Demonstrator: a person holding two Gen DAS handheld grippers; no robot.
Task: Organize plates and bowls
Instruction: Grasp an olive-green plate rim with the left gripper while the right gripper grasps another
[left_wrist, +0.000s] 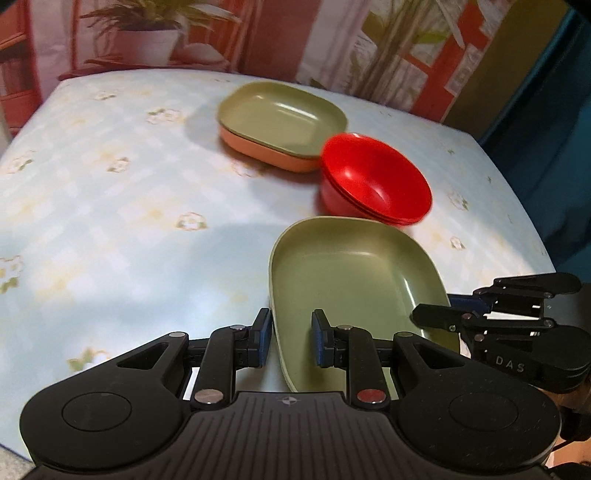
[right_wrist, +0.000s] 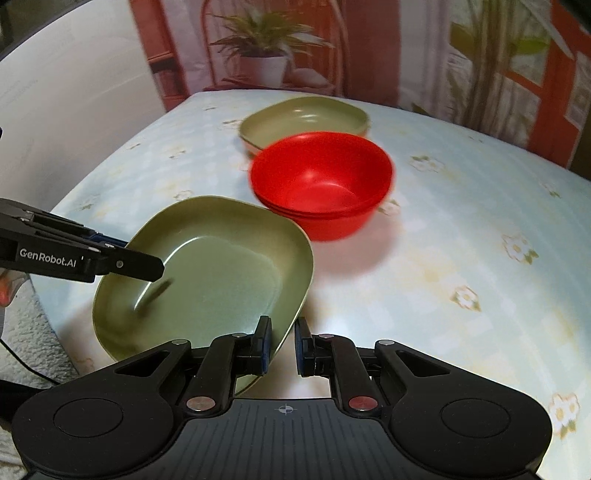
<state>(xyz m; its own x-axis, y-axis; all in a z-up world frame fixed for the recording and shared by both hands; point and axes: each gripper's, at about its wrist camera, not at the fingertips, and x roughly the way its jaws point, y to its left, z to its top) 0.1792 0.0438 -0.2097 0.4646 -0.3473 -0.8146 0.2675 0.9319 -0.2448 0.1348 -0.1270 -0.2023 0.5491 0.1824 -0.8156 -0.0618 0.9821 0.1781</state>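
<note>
Both the left gripper (left_wrist: 288, 341) and right gripper (right_wrist: 282, 345) pinch opposite rims of the green plate (left_wrist: 351, 280), apparently lifted above the counter (left_wrist: 129, 221), near the red bowls (left_wrist: 373, 181).

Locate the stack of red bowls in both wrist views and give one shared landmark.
Left wrist: stack of red bowls sits right of centre, beyond the held green plate.
Right wrist: stack sits at centre, above the held plate.
Shared landmark: the green-on-orange plate stack behind the bowls.

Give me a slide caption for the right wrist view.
Both claws grip a green plate by opposite rims, near stacked red bowls.
</note>
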